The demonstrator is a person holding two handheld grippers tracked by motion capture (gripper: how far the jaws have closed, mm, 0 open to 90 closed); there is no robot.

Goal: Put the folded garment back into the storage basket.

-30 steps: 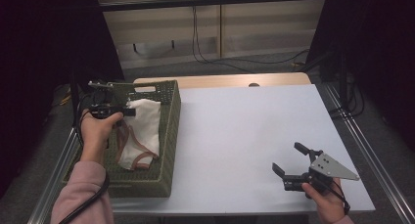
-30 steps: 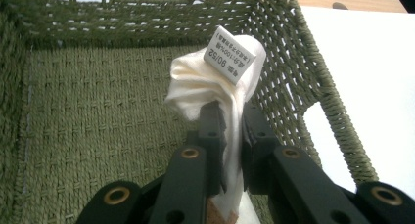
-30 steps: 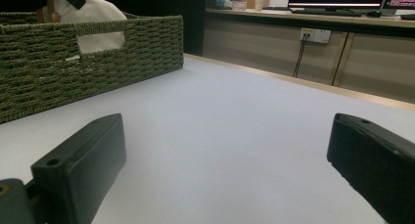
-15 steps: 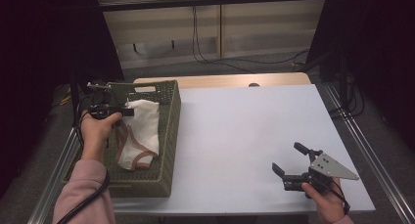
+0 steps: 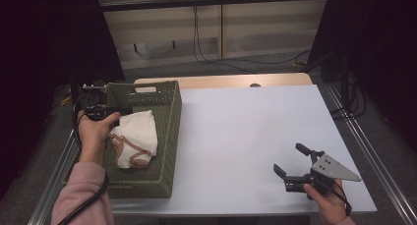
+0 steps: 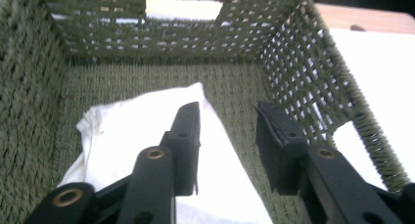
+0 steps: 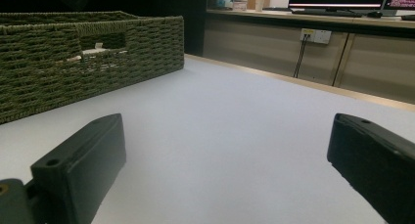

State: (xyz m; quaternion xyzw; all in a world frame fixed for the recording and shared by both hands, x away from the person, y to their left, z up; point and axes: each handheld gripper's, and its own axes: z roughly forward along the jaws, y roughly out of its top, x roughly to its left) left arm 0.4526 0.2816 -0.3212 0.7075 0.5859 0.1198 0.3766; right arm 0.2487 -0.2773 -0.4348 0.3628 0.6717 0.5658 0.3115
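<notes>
Two grippers are in hand: nearest, the right gripper (image 5: 291, 172) rests low on the white worktop (image 5: 246, 136), its jaws spread wide with only bare surface between them. Farther off, the left gripper (image 6: 227, 131) hangs inside the green woven basket (image 5: 169, 136); its jaws have just been opening and stand parted, with the white cloth (image 6: 147, 136) lying beneath and between them, unpinched.
</notes>
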